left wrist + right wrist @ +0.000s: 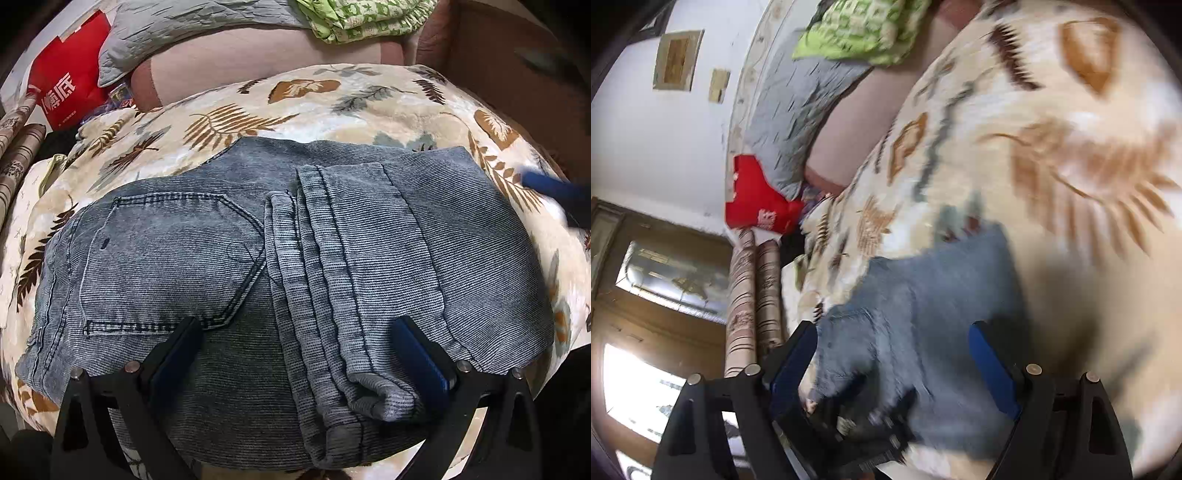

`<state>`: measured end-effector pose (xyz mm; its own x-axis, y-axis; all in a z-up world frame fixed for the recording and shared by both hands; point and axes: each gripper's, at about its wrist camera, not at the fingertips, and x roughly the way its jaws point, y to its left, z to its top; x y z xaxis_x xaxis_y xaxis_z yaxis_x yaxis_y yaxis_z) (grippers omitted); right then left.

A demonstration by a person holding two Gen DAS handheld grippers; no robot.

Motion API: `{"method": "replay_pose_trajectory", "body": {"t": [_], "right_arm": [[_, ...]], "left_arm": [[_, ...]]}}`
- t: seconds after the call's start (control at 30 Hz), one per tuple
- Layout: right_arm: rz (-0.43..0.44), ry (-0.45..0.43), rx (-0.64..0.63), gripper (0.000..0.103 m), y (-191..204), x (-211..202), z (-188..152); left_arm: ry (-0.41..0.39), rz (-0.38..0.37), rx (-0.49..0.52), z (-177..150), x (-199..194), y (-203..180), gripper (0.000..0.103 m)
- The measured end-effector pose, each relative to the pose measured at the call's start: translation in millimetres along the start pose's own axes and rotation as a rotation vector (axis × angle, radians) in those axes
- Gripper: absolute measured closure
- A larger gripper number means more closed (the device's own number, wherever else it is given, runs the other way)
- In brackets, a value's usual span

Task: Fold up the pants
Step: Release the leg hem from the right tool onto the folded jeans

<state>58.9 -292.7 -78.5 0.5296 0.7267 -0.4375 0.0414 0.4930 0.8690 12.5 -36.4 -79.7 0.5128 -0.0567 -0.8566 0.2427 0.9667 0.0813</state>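
Left wrist view: the grey-blue corduroy pants (295,280) lie on a bed covered by a leaf-print blanket (332,99). They are already folded into a compact, roughly rectangular stack: the seat with its stitched back pocket (173,258) is on the left, and the leg ends are brought over on top, their hems (291,206) lying near the middle. The left gripper (295,354) hovers over the near edge of the stack with its jaws spread wide and nothing pinched between them; the cloth under them lies flat. At the right edge a blurred blue finger of the right gripper (554,192) shows above the blanket, clear of the pants. Judging by the layers, the main folds look done; what may remain is one more fold in half or a smoothing of the bulging end nearest the camera.

Right wrist view: the picture is rolled and smeared by motion. The right gripper (897,358) has its jaws released and wide, nothing pressed between the pads, and the pants (923,295) appear past them as a blue patch on the blanket (1071,147).

This view gives the room that the other lacks: a white wall with frames (677,61), a wooden door with glass (665,288), and rolled striped fabric (753,302). A red bag (753,199), a grey quilted pillow (790,122) and a green patterned cloth (864,29) appear in both. Only the left view shows the fold's layers and stitching sharply.
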Motion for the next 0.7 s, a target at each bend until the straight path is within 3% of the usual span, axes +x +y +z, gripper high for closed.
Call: {"method": "replay_pose_trajectory", "body": {"t": [0.07,0.13,0.2,0.27,0.33,0.47,0.57,0.6,0.67,0.7], "right_arm": [[0.022,0.061,0.025,0.017,-7.8,31.4,22.3],[-0.129,0.083,0.076,0.017,-36.5,69.0,42.4],[-0.062,0.063,0.145,0.017,-53.5,72.7,47.7],[-0.055,0.040,0.110,0.017,-38.6,57.5,43.5],[-0.083,0.034,0.038,0.017,-20.4,35.9,29.3],[-0.023,0.044,0.023,0.017,-7.4,-0.1,-18.5],[0.031,0.071,0.051,0.015,-19.3,-6.6,-56.2],[0.013,0.081,0.072,0.014,-31.4,-2.2,-66.5],[-0.019,0.092,0.149,0.017,-63.1,7.8,-80.4],[0.011,0.058,0.169,0.017,-66.7,4.5,-79.1]], "left_arm": [[-0.007,0.002,-0.003,-1.4,-0.2,0.9,0.000],[-0.012,0.004,0.000,-2.4,0.2,1.6,0.000],[-0.010,-0.009,-0.002,-3.5,-0.2,2.4,0.000],[-0.004,-0.031,-0.012,-2.0,-0.4,5.2,0.000],[-0.012,-0.046,-0.029,-0.7,-5.5,7.1,0.000],[-0.078,-0.077,-0.111,-0.6,-26.9,19.9,0.000],[-0.118,-0.072,-0.141,-2.8,-37.7,25.1,0.000],[-0.096,-0.062,-0.120,-4.4,-32.3,21.6,0.000],[0.023,0.002,-0.021,-8.8,-4.8,7.4,0.000],[0.006,0.008,-0.002,-11.5,-3.7,5.9,0.000]]}}
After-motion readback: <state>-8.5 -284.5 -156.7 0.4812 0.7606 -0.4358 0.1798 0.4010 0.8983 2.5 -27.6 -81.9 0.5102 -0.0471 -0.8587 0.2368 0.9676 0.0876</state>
